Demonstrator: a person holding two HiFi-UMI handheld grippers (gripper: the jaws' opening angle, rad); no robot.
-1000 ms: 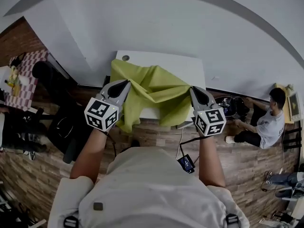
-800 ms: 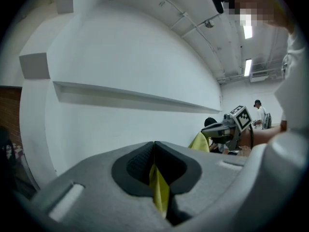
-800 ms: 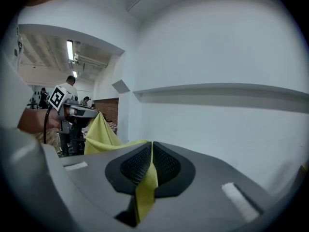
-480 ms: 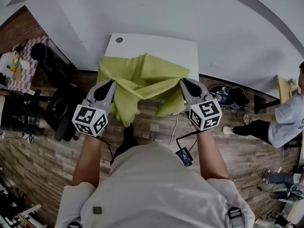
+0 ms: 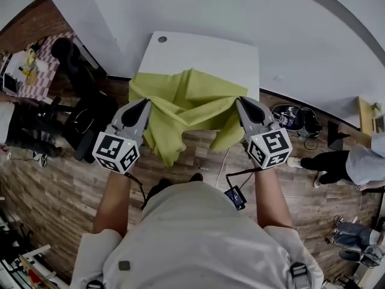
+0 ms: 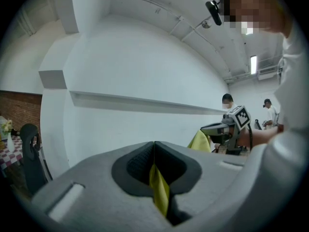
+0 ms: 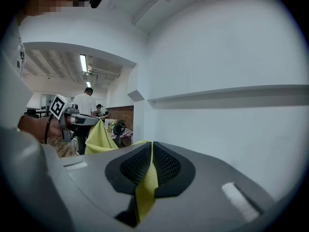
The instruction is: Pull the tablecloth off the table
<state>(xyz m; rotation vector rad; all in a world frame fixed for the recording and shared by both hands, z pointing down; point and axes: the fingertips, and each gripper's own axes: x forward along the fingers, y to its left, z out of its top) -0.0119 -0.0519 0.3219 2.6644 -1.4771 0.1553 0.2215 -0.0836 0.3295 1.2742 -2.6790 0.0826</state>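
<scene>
The yellow-green tablecloth lies bunched over the near half of the white table, its near edge drooping off the table toward the floor. My left gripper is shut on the cloth's left corner, and a strip of cloth shows pinched between its pads. On the other side my right gripper is shut on the right corner, with a fold of cloth caught in its jaws. Both grippers hang over the table's near edge, held apart with the cloth stretched between them.
A black office chair stands left of the table on the wood floor. Cables and a dark heap of gear lie right of the table. A person sits at the right edge. A checked table is at far left.
The cloth has slid toward me, baring more of the table's far half. Both grippers kept hold of their corners while the view shifted and the seated person moved to the right edge.
</scene>
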